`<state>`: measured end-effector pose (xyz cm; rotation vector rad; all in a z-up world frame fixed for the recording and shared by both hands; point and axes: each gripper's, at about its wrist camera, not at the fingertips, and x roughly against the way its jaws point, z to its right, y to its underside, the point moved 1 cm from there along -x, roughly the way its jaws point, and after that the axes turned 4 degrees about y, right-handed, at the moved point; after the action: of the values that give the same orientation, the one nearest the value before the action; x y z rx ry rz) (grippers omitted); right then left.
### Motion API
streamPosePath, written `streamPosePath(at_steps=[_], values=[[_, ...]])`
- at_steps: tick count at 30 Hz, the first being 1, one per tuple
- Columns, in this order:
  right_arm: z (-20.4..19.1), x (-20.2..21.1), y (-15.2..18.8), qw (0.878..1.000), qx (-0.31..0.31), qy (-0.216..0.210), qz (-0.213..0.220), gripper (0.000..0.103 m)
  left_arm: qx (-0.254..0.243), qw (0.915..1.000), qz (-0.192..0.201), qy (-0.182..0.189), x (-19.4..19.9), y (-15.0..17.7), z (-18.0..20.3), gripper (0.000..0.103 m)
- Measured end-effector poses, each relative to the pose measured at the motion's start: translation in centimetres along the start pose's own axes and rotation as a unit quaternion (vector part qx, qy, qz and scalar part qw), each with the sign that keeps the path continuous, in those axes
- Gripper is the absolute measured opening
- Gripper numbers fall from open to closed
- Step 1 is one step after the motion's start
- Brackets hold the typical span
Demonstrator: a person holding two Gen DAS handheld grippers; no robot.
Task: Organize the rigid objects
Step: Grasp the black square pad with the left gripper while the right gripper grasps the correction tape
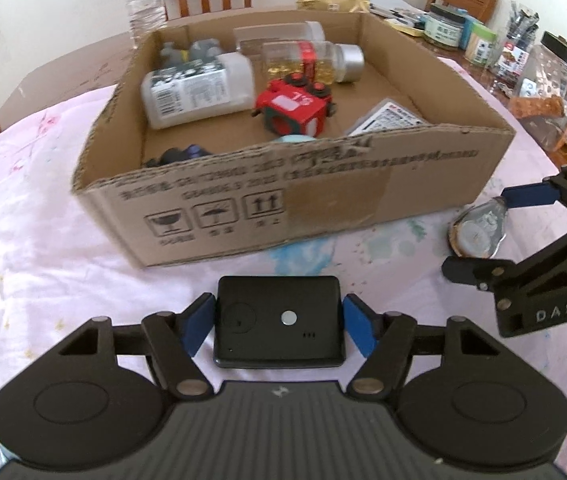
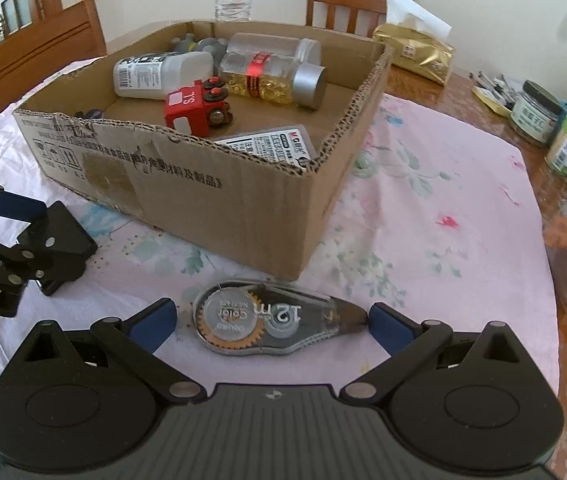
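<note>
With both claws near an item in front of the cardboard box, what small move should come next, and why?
Probably lift the left claw and carry the black device over the box's near wall. Its blue pads already press the device's two sides, so the grip looks ready. The right claw is open around the correction tape dispenser, touching only its tip, so it can wait.
</note>
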<state>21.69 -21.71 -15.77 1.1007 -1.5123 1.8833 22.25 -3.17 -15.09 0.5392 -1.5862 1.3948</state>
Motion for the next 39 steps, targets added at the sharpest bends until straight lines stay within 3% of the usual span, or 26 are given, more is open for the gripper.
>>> streamPosePath(at_steps=[5,25,39], values=[[-0.7,-0.1,-0.4,1.0,0.004,-0.003,-0.02,0.103,0.002,1.0,0.002,-0.001,0.1,0.2,-0.2,0.069],[-2.5,0.3,-0.3,0.999,-0.026,0.019,-0.02,0.103,-0.026,0.9995,0.003,0.017,0.3,0.5,-0.4,0.069],[-2.2,0.3,-0.6,1.0,-0.009,0.007,-0.016,0.1,-0.031,0.9992,-0.009,0.022,0.3,0.3,-0.4,0.071]])
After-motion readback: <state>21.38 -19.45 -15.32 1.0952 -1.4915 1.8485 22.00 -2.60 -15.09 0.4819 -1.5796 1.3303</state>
